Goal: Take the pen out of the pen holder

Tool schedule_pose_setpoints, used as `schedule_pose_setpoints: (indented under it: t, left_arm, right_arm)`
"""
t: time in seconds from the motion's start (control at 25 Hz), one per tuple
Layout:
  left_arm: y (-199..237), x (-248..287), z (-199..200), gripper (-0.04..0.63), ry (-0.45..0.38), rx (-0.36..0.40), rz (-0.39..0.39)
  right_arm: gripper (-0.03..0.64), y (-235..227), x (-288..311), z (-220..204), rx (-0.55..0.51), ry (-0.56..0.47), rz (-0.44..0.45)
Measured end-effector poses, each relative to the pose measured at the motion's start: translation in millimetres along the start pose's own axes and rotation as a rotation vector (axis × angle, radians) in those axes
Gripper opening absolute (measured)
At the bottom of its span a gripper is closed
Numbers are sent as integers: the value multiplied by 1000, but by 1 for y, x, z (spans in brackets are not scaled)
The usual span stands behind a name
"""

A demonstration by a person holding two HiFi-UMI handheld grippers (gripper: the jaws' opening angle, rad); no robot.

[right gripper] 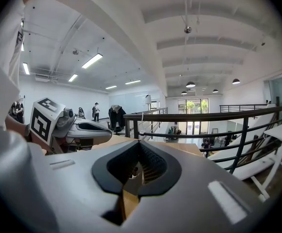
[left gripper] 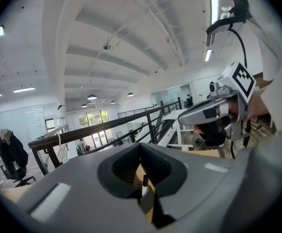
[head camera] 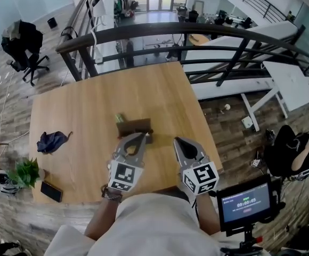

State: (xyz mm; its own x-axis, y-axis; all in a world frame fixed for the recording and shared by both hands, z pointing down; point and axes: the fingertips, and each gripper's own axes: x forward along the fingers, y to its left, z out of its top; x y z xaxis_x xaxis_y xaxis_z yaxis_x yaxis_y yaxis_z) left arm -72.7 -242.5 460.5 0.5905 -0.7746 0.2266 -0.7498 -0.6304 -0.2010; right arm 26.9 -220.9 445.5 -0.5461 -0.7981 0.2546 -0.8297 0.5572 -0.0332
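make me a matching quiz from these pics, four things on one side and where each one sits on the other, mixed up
1. pen holder
2. dark blue cloth
3. green plant
4. small screen

A. by the table's near left corner
B. lower right, off the table
C. mid-table, just ahead of the left gripper
D. on the table's left part

Pairs: 1-C, 2-D, 3-A, 4-B
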Motion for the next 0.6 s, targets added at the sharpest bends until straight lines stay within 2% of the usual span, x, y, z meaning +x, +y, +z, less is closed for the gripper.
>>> schedule_pose_setpoints:
  t: [0.12,0.32,0.6]
  left_arm:
    - [-1,8,-8,3,28,0,-13]
    - [-2,17,-26,44,86,22,-50]
    - [-18,29,-57,101,202,60,-141]
  right_arm:
    - [3,-4,6,-3,-5,-5,6]
    - [3,-4,13,-23,5,31,11]
    - [3,-9,24,-44,47,81,9]
